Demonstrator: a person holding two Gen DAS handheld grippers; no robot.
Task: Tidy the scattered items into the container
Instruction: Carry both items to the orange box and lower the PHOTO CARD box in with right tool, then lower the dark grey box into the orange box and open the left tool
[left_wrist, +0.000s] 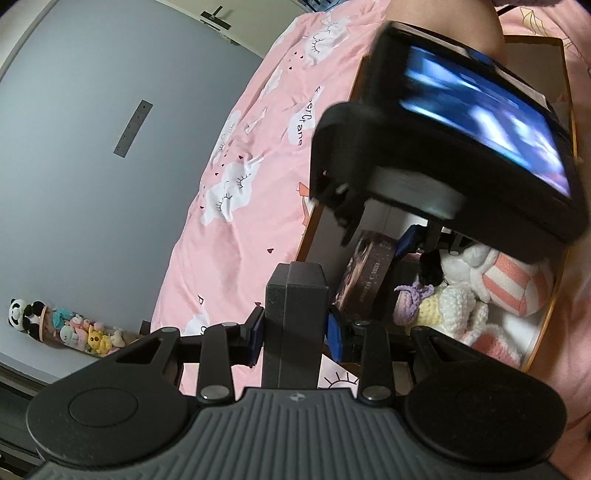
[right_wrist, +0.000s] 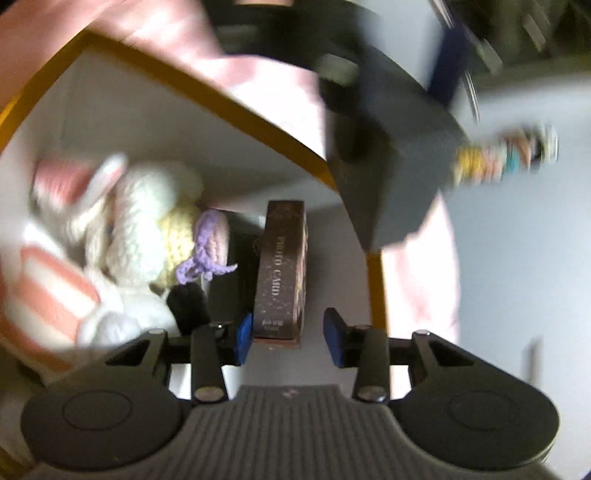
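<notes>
My left gripper (left_wrist: 295, 332) is shut on a dark grey rectangular box (left_wrist: 297, 306), held upright beside the container. The container (left_wrist: 550, 314) is a white box with a tan rim, lying on the pink bedding. Inside it are a brown photo-card box (left_wrist: 365, 273), a white and pink striped plush (left_wrist: 498, 280) and a crocheted cream and purple toy (left_wrist: 436, 299). My right gripper (right_wrist: 291, 338) is open inside the container (right_wrist: 221, 99), its blue pads (right_wrist: 243, 338) on either side of the brown photo-card box (right_wrist: 282, 269). The plush (right_wrist: 74, 280) lies to its left. The right view is blurred.
Pink bedding (left_wrist: 251, 177) with cloud prints lies left of the container. A grey wall (left_wrist: 81, 147) stands behind it, with a row of small plush figures (left_wrist: 74, 328) at its foot. The right gripper's body with a lit screen (left_wrist: 461, 122) hangs over the container.
</notes>
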